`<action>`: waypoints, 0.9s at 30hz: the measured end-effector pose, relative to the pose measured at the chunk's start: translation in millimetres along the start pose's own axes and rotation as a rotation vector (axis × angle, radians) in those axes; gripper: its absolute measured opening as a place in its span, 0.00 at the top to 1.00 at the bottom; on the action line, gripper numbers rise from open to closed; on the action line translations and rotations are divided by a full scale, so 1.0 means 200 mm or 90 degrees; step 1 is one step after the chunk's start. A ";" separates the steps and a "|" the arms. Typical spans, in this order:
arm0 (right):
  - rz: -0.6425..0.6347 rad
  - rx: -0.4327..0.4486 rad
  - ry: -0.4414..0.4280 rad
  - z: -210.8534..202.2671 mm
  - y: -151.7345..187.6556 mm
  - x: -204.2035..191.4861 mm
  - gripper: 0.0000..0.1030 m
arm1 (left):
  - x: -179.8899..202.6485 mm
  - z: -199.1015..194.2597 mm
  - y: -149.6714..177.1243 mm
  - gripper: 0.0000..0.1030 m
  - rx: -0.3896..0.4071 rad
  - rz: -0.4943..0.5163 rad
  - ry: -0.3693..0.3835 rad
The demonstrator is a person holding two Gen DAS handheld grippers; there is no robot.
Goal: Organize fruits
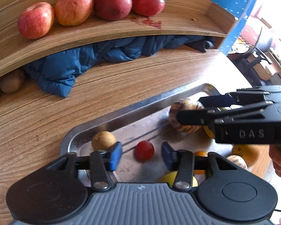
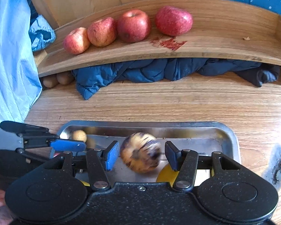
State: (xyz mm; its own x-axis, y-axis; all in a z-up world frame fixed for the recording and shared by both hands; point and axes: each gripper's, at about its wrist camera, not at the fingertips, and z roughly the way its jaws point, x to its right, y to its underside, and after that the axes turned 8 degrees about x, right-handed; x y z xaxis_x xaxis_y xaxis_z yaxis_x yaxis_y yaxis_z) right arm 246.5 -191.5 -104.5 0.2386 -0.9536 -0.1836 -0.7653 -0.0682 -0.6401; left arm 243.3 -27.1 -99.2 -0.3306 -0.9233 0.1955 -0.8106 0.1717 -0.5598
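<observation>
A steel tray (image 1: pixel 121 110) (image 2: pixel 232 140) on the wooden table holds loose fruit. My left gripper (image 1: pixel 142 154) is open, and a small red fruit (image 1: pixel 144 150) lies between its blue pads without touching them. My right gripper (image 2: pixel 142 156) (image 1: pixel 189 108) is open around a mottled yellow-purple fruit (image 2: pixel 140 152) (image 1: pixel 185 116), which is blurred and has small gaps on both sides. A tan round fruit (image 1: pixel 104 140) (image 2: pixel 79 136) sits in the tray's far left corner. Several red apples (image 1: pixel 112 3) (image 2: pixel 134 26) stand in a row on the wooden shelf (image 1: pixel 178 28) (image 2: pixel 224 43).
Yellow and orange fruit (image 1: pixel 243 151) (image 2: pixel 166 175) fill the tray's near side. A blue quilted jacket (image 1: pixel 65 71) (image 2: pixel 140 71) is stuffed under the shelf beside brown fruits (image 1: pixel 11 82) (image 2: pixel 58 79). A light blue cloth (image 2: pixel 9 56) hangs at left. A red stain (image 2: pixel 170 43) marks the shelf.
</observation>
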 end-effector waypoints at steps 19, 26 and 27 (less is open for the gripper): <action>-0.062 0.120 -0.018 -0.41 0.13 0.04 0.06 | 0.18 -0.44 0.20 0.05 0.189 -0.109 -0.192; -0.097 0.159 -0.031 -0.63 0.27 0.06 0.03 | 0.36 -0.62 0.36 0.01 0.246 -0.145 -0.268; -0.100 0.164 -0.033 -0.66 0.29 0.06 0.02 | 0.39 -0.64 0.38 0.01 0.248 -0.147 -0.274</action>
State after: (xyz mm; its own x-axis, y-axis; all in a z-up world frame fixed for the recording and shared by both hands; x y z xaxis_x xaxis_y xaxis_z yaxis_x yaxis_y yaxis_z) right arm 126.1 -246.7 -45.0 0.3773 -0.9206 -0.1008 -0.5408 -0.1306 -0.8309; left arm 93.9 -42.0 -24.2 0.1229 -0.9911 0.0503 -0.5748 -0.1125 -0.8105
